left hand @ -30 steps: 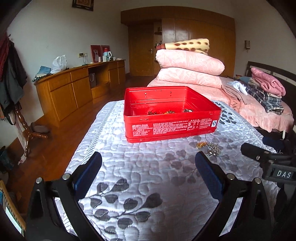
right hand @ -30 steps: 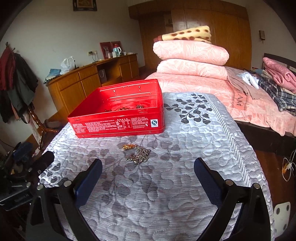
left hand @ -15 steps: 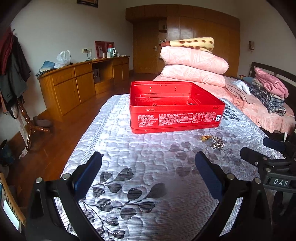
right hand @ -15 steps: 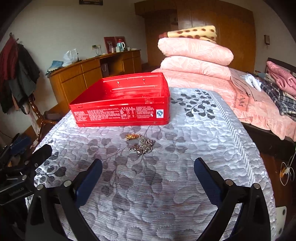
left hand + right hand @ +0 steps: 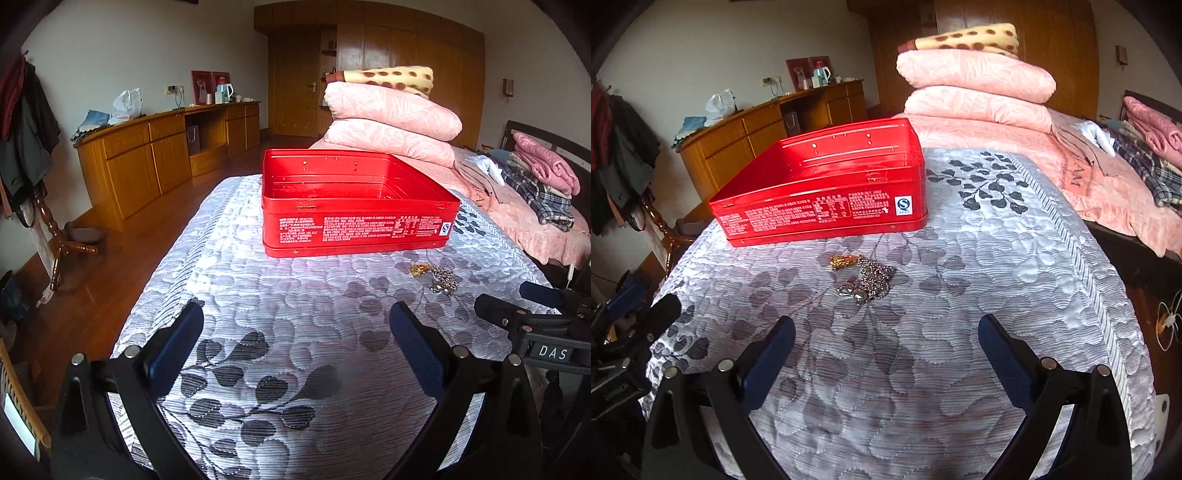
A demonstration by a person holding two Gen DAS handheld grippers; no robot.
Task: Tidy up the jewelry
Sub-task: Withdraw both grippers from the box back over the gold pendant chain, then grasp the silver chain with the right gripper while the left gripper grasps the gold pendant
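Observation:
An open red tin box (image 5: 354,206) stands on a quilted grey bedspread (image 5: 280,317); it also shows in the right wrist view (image 5: 827,195). A small pile of jewelry, a gold piece and silver chains (image 5: 864,277), lies on the quilt just in front of the box; it also shows in the left wrist view (image 5: 437,277). My right gripper (image 5: 886,350) is open and empty, a short way before the pile. My left gripper (image 5: 295,336) is open and empty, to the left of the pile.
Stacked pink pillows (image 5: 391,125) and folded clothes (image 5: 543,181) lie on the bed behind the box. A wooden cabinet (image 5: 147,158) runs along the left wall. A coat stand (image 5: 48,221) is on the floor at left. The quilt's right edge (image 5: 1108,280) drops off.
Both grippers have dropped lower and moved closer to the quilt. The box interior is now mostly hidden behind its front wall. The jewelry pile appears larger in the right wrist view.

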